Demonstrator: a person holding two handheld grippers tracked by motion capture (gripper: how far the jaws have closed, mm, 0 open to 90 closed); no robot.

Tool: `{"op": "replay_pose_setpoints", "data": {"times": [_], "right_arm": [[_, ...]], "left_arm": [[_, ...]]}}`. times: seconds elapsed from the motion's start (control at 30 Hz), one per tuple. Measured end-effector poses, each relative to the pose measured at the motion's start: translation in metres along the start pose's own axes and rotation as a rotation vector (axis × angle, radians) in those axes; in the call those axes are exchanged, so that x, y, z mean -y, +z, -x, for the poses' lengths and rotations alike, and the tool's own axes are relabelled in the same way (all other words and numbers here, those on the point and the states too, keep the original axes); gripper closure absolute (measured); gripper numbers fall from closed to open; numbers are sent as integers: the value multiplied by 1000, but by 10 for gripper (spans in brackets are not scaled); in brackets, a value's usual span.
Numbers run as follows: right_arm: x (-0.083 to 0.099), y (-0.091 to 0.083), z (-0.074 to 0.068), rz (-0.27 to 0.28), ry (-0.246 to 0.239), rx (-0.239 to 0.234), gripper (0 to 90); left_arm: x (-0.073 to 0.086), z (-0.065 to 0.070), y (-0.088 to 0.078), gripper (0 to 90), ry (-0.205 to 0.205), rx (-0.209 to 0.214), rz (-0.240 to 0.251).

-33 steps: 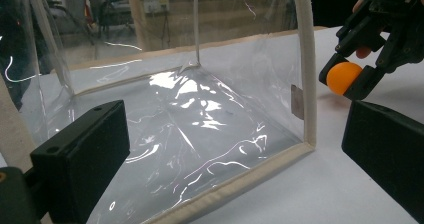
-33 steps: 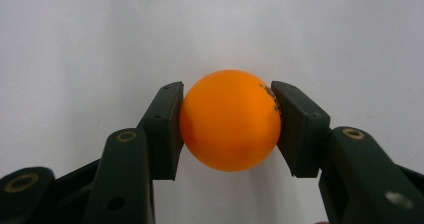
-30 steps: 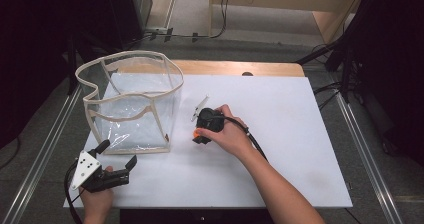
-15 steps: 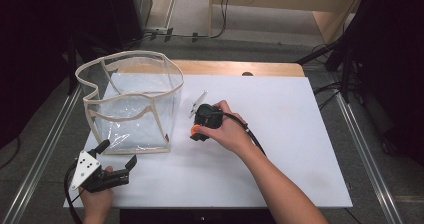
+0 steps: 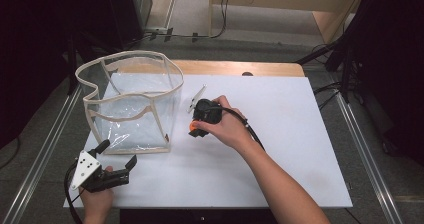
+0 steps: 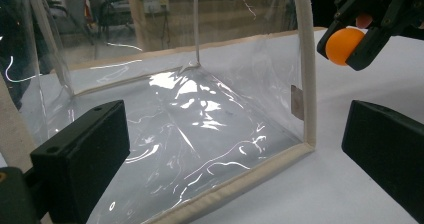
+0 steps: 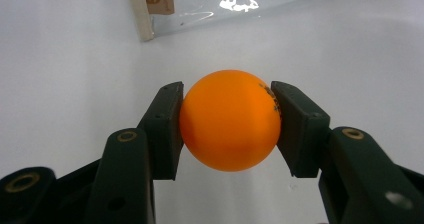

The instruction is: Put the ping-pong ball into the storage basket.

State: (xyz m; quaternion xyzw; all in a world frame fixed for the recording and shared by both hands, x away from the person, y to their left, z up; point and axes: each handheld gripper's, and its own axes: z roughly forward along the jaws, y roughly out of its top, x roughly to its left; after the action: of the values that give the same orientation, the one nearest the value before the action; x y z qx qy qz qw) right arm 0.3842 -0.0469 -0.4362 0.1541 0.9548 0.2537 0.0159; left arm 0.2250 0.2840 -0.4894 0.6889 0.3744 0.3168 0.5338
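Orange ball [image 7: 230, 120] clamped in right tongs [image 7: 227, 126], dark print visible

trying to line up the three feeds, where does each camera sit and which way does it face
High view: above the person's side, looking forward and down at the white table; both forearms, left claw, right claw.
Left gripper view: rides the left claw, facing the clear bag; its open black jaws show.
Right gripper view: rides the right claw, looking down at the table; its jaws grip the orange ball.
Shared: all three views show the ball and the bag.
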Motion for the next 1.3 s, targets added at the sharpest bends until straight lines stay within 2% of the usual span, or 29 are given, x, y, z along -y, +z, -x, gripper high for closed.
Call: {"op": "replay_pose_setpoints", "data": {"times": [0.33,0.53,0.63,0.77,1.3], "right_arm": [[-11,-11,3,8,-19,-17,477],[-15,-19,4,-4,-14,-21,478],[-18,-21,5,6,-29,-28,478],[-21,-24,4,-1,-21,-28,478],[-33,-37,5,-5,-49,-36,478]], "left_arm": [[0,0,0,0,1,0,-3],[0,0,0,0,1,0,0],[0,0,0,0,0,0,-2],[0,0,0,0,1,0,-2],[0,0,0,0,1,1,-2]]}}
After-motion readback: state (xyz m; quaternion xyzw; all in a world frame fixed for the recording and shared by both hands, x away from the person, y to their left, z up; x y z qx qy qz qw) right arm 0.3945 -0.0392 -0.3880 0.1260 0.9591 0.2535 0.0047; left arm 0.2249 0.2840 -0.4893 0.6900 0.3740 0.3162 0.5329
